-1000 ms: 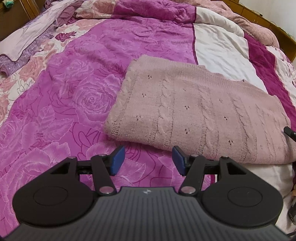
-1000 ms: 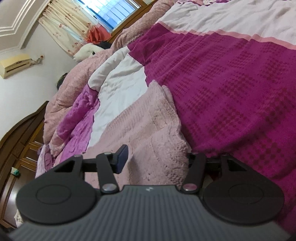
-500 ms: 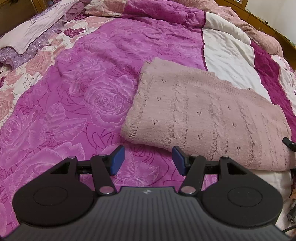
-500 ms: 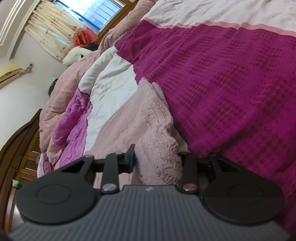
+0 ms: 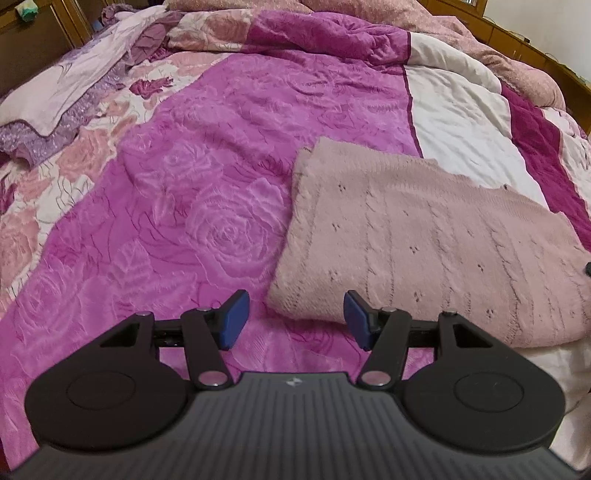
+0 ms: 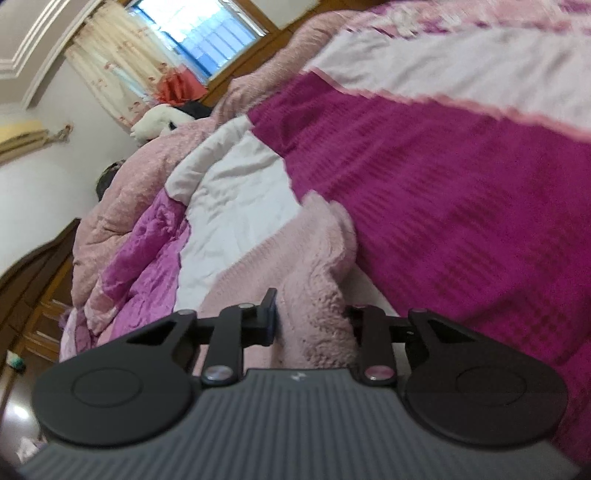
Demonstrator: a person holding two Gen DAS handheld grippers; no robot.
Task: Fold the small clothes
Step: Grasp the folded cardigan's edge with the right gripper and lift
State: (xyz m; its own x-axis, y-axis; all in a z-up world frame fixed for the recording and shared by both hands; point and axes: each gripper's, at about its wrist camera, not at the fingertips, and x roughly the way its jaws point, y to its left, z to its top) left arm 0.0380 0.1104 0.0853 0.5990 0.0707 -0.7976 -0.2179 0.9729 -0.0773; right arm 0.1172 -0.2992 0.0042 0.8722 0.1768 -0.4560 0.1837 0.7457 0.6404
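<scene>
A folded pale pink cable-knit sweater (image 5: 424, 243) lies on the magenta rose-patterned bedspread (image 5: 207, 206). My left gripper (image 5: 295, 320) is open and empty, its blue pads just in front of the sweater's near left corner, which sits between the jaws. In the right wrist view my right gripper (image 6: 312, 320) is shut on the bunched end of the sweater (image 6: 317, 295), with thick fabric filling the gap between the jaws. The right gripper's tip shows at the far right edge of the left wrist view (image 5: 587, 267).
Rumpled quilts (image 5: 332, 33) and a lilac pillowcase (image 5: 66, 92) lie at the head of the bed. A wooden bed frame (image 5: 517, 40) runs along the right. A window with curtains (image 6: 184, 48) and a wooden cabinet (image 6: 33, 295) stand beyond the bed.
The right jaws have closed onto the sweater's end. The left gripper has shifted left, so the sweater's corner now sits between its open jaws.
</scene>
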